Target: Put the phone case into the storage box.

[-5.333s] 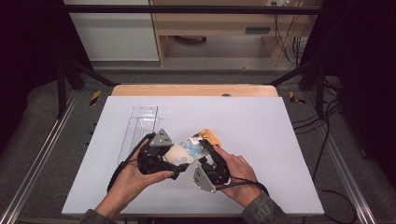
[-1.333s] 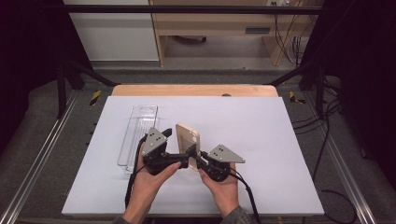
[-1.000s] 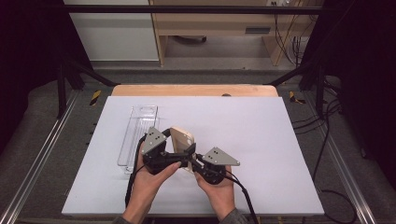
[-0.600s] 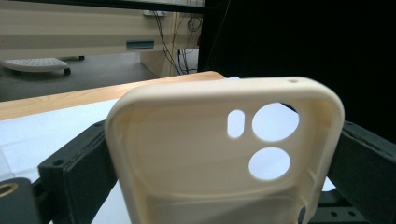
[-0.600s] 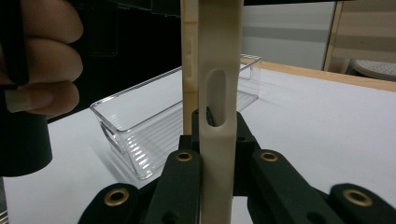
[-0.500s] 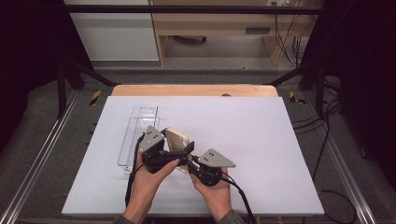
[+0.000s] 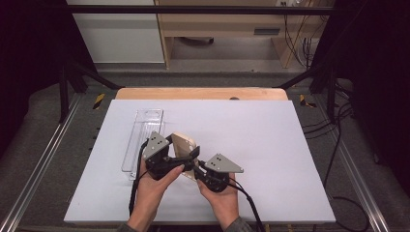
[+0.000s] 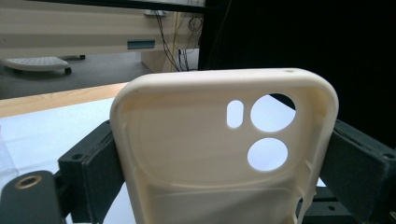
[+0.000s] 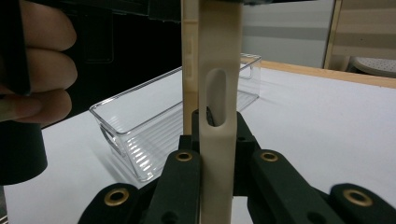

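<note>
Two grippers on one cream phone case [image 7: 185, 145], held above white table [image 7: 270, 145]. Left gripper [image 7: 181, 157]: jaws closed against case's two long sides, camera cutouts visible. Right gripper [image 7: 197, 166]: jaws pinched on case's edge. Clear plastic tray [image 7: 142, 137] just beside, to the left.
</note>
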`<state>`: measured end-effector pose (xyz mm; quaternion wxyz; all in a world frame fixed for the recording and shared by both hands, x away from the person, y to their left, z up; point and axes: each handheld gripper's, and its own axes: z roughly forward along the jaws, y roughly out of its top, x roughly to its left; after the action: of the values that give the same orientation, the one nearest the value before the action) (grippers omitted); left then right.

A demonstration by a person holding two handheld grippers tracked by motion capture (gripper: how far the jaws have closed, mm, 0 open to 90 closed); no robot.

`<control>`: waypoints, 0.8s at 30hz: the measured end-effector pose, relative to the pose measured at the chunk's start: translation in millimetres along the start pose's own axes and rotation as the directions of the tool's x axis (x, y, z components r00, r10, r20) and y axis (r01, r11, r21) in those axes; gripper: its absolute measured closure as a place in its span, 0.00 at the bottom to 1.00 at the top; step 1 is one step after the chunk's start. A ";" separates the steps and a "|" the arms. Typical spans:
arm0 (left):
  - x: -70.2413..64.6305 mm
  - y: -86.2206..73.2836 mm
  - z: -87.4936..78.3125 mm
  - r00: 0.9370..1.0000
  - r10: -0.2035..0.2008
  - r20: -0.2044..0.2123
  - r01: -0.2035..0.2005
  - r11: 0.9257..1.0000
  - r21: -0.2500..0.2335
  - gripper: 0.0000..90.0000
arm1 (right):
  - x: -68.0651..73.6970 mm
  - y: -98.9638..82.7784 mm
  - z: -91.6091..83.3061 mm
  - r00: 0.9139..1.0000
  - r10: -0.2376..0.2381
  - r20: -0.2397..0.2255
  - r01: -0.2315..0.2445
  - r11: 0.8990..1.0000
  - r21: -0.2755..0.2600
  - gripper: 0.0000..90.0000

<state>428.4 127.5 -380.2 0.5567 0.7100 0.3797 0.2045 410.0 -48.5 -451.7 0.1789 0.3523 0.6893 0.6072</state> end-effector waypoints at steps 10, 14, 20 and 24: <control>1.7 2.1 -2.6 1.000 0.010 0.002 -0.010 1.000 0.012 0.11 | 0.8 0.5 2.3 1.000 0.007 -0.017 -0.007 1.000 0.009 0.93; 4.6 3.5 -2.5 1.000 -0.008 0.011 0.008 1.000 0.015 0.11 | -1.6 3.4 1.8 1.000 0.005 -0.030 -0.005 1.000 0.015 0.76; 0.2 4.1 -0.3 1.000 0.023 0.011 -0.023 1.000 0.020 0.12 | -4.8 7.0 0.1 1.000 -0.013 -0.005 0.013 0.999 0.042 0.53; -0.4 6.7 -0.7 1.000 0.027 0.004 -0.027 1.000 0.014 0.12 | -2.4 6.7 0.3 0.999 -0.044 0.007 0.044 0.997 0.061 0.44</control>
<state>429.7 127.0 -373.6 0.5498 0.7192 0.3706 0.2079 413.7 -49.9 -445.8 0.1845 0.3449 0.7143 0.5803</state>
